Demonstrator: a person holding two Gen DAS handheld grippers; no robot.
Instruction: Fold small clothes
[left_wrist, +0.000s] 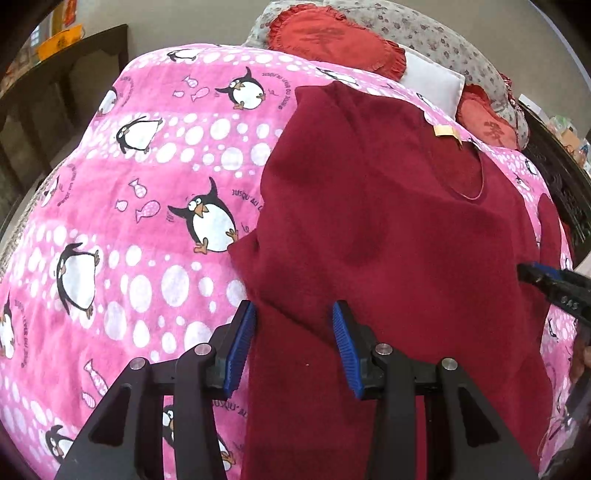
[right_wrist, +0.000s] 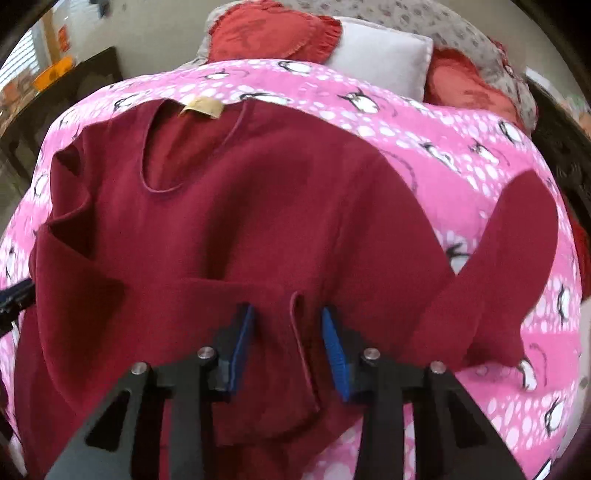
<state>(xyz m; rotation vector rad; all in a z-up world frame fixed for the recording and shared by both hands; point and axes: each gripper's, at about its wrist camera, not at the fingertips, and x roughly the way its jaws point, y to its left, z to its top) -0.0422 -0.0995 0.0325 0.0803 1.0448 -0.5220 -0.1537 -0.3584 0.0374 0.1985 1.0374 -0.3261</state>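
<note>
A dark red long-sleeved top (left_wrist: 388, 236) lies on a pink penguin-print blanket (left_wrist: 129, 221), neckline with a tan label (left_wrist: 447, 132) at the far end. My left gripper (left_wrist: 293, 314) is open over the top's left side, where a sleeve lies folded inward. The right gripper's tip (left_wrist: 546, 280) shows at the right edge of the left wrist view. In the right wrist view the top (right_wrist: 240, 221) fills the centre. My right gripper (right_wrist: 286, 314) is open, with a folded hem edge (right_wrist: 299, 332) between its fingers. The right sleeve (right_wrist: 517, 258) lies spread out to the right.
Red frilled cushions (left_wrist: 325, 37), a white pillow (left_wrist: 432, 81) and a floral pillow (left_wrist: 424, 29) lie at the head of the bed. A dark wooden table (left_wrist: 74, 74) stands to the left. A dark carved frame (left_wrist: 561, 177) runs along the right.
</note>
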